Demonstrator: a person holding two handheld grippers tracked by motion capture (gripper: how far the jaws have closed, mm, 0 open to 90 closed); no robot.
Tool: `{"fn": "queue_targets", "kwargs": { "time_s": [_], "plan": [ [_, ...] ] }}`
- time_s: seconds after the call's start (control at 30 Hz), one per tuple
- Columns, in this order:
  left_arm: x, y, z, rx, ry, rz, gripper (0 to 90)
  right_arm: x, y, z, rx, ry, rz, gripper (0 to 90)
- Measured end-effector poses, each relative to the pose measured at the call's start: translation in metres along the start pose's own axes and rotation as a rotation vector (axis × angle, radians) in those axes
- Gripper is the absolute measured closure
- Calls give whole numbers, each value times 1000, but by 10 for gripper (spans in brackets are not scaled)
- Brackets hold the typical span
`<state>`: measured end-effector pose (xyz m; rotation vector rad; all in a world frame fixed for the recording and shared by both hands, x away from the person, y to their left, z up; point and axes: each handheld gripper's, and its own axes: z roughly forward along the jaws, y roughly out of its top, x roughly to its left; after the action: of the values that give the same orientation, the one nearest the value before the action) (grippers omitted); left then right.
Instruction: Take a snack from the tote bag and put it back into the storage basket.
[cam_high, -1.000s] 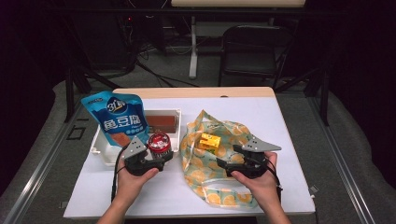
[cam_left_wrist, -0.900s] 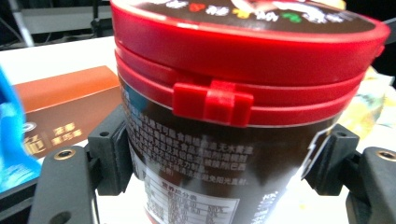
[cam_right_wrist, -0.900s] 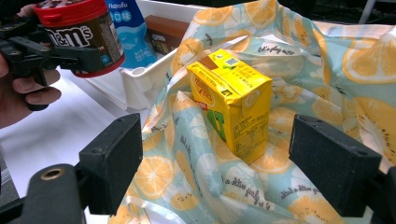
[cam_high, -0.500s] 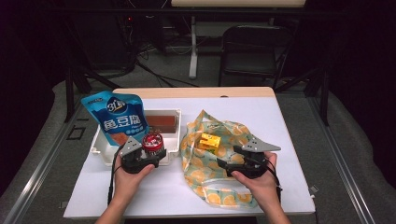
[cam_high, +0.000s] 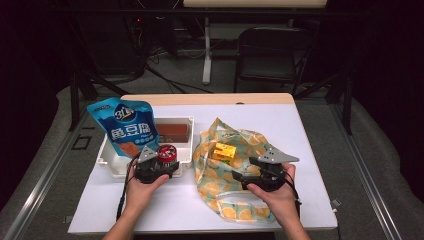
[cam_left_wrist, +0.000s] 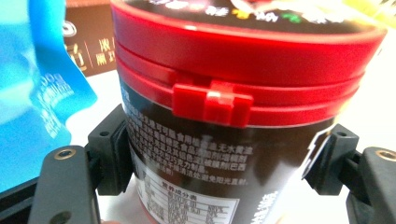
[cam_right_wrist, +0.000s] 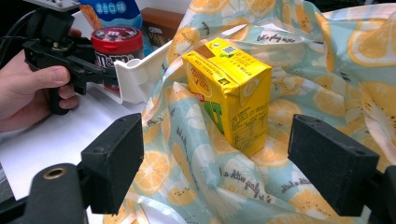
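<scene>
Jar base cut off below frame in left gripper view; label print too fine to read. Left gripper (cam_high: 161, 162) clamped on red-lidded jar (cam_left_wrist: 233, 93), held upright at front rim of white tray (cam_high: 112, 165). Right gripper (cam_right_wrist: 233, 163) jaws wide, gripping nothing, over lemon-print bag (cam_high: 235, 200). Yellow carton (cam_right_wrist: 231, 93) standing in bag folds. Blue pouch (cam_high: 125, 127) and brown box (cam_high: 172, 131) in tray.

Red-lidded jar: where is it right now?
High view, left of centre: the red-lidded jar sits between the jaws of the left gripper, at the front rim of the white tray, just right of the blue pouch.
</scene>
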<state>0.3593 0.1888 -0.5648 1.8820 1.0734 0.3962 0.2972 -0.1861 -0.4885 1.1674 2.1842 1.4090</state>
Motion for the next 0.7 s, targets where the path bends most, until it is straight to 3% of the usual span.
{"fn": "queue_targets", "kwargs": {
  "time_s": [0.27, 0.37, 0.5, 0.7],
  "plan": [
    [-2, 3, 6, 69, 34, 13, 249, 1, 0, 1, 3, 2, -8, 181],
    [-2, 4, 8, 81, 39, 15, 249, 1, 0, 1, 2, -2, -8, 181],
    [1, 4, 9, 96, 27, -16, 249, 0, -1, 1, 3, -5, -6, 182],
    [-2, 4, 8, 99, 58, 3, 238, 2, -3, 4, 12, 0, -13, 182]
  ]
}}
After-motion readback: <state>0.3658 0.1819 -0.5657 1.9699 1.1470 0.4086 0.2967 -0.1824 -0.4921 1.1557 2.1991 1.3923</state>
